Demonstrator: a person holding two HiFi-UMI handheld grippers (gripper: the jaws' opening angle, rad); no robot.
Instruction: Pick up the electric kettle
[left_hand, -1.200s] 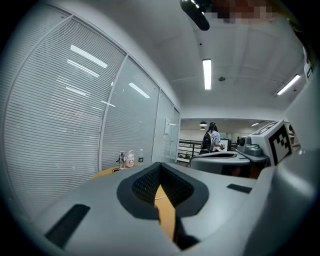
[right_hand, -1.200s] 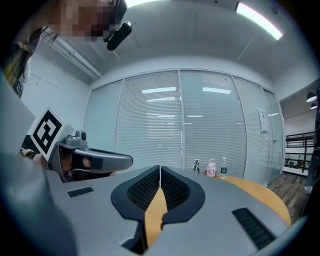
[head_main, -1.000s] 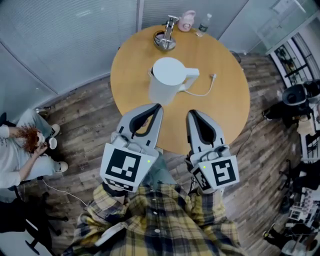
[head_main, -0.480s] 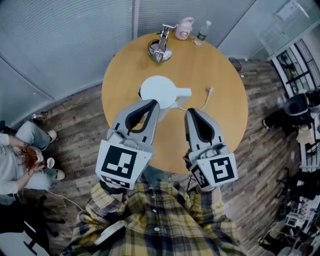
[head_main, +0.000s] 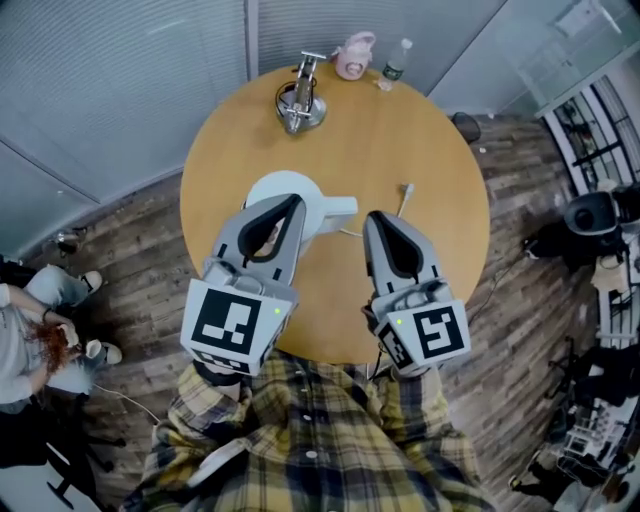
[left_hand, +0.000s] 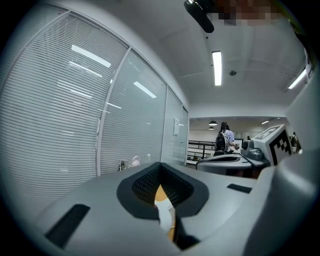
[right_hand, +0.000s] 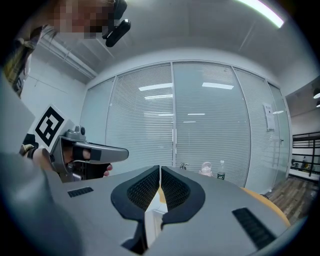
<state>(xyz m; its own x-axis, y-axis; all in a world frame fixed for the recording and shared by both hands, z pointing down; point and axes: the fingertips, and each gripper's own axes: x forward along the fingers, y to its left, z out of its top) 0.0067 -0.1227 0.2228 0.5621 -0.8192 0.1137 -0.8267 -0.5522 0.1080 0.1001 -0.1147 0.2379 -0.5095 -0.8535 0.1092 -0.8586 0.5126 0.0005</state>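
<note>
The white electric kettle (head_main: 327, 209) stands on the round wooden table (head_main: 420, 140), its handle pointing right. In the head view my left gripper (head_main: 295, 200) reaches over the kettle's top and hides much of it. Its jaws meet at the tips with nothing held, and a white sliver of kettle (left_hand: 164, 216) shows through the gap behind them. My right gripper (head_main: 377, 217) is shut and empty, just right of the handle, above the table. In the right gripper view, the right gripper (right_hand: 160, 168) has its tips together.
A white cable (head_main: 402, 196) runs from the kettle to the right. At the table's far edge stand a metal stand (head_main: 298, 98), a pink item (head_main: 352, 55) and a water bottle (head_main: 393, 62). A person (head_main: 25, 340) sits on the floor at the left.
Both grippers have moved forward over the table toward the kettle. The left one now overlaps the kettle's top in the head view; both stay shut.
</note>
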